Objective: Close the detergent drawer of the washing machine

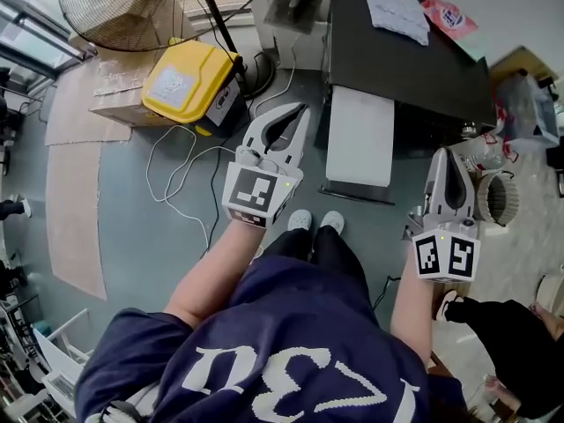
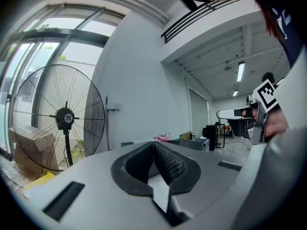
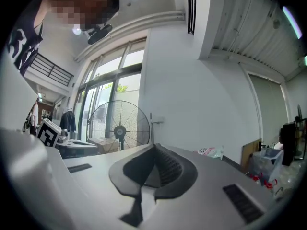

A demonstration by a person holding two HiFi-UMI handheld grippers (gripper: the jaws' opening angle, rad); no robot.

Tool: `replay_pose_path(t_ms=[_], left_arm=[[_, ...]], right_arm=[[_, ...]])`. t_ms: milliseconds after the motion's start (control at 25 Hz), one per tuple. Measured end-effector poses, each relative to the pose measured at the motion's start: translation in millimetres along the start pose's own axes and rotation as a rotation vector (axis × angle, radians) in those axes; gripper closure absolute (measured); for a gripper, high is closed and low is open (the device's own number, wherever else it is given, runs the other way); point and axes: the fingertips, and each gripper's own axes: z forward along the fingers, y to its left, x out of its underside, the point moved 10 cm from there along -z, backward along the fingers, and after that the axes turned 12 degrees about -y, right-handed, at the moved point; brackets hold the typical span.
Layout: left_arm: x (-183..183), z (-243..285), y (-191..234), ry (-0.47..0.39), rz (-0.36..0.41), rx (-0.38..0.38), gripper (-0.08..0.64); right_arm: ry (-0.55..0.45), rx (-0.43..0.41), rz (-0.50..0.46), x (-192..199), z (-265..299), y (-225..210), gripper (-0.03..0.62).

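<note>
Left hand-held gripper [image 1: 302, 109] is clenched on nothing, its pads pressed together in its own view [image 2: 153, 143], and it points level over bare grey floor.

At the far left a pale mat [image 1: 75, 210] runs along the floor. Beyond it stands a big wire fan [image 1: 115, 7]. Just right of the fan a yellow case [image 1: 189, 82] sits on a cardboard box [image 1: 110, 104]; its label is too small to read. A white cable [image 1: 176, 179] loops across the floor between the case and the left hand-held gripper, and this stretch is the widest open room.

White shoes [image 1: 315, 221] stand before a dark table [image 1: 405, 73]. A white panel [image 1: 359, 135] juts from the table's near edge toward the feet; whether it is the detergent drawer cannot be told. On the table lie a white cloth [image 1: 397, 11] and a red packet [image 1: 449, 16], its print unreadable.

The right hand-held gripper [image 1: 444, 154] is likewise clenched and empty [image 3: 154, 147], close to the table's right front corner. A white basket [image 1: 498, 196] and clutter crowd just right of it.

White print on the person's dark blue shirt [image 1: 291, 359] shows upside down and cannot be read surely.
</note>
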Motion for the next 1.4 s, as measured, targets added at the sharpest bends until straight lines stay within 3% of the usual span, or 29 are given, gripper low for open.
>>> replay_pose_path(t_ms=[120,360,480,680,760,880,1120,1280,1400], left_arm=[[9.0,9.3,-0.3,0.047,-0.005,0.011,0.54],[24.5,27.5,-5.7,0.056,-0.013,-0.007,0.538],[30.7,36.7,-9.4,0.059,-0.026,-0.017,0.538],[51.1,46.2,-24.9,0.093,-0.044,0.018,0.538],[61.3,48.0,-31.4,0.118,-0.065,0.027,0.538],[80.9,47.6,-39.0,0.156,-0.087,0.046,0.537],[118.9,30.4,-54.8,0.282,-0.132,0.148,0.468],[141.0,10.5,-67.1,0.361,-0.15,0.263,0.423],[157.4,-5.7,-76.3,0.428,-0.183,0.367,0.394]], right_arm=[[0.018,-0.018,0.008,9.7,9.7,-11.2,0.577],[0.066,-0.086,0.015,29.0,29.0,-46.3,0.577],[0.107,-0.172,0.04,37.7,40.8,-62.0,0.575],[0.297,-0.376,0.085,80.5,41.8,-81.8,0.566],[0.403,-0.45,0.113,104.7,32.2,-88.0,0.474],[0.566,-0.555,0.142,143.1,14.0,-92.0,0.422],[0.79,-0.687,0.22,199.9,-26.9,-82.5,0.353],[0.864,-0.733,0.231,217.4,-48.3,-71.5,0.328],[0.883,-0.743,0.182,224.6,-58.2,-66.9,0.33]])
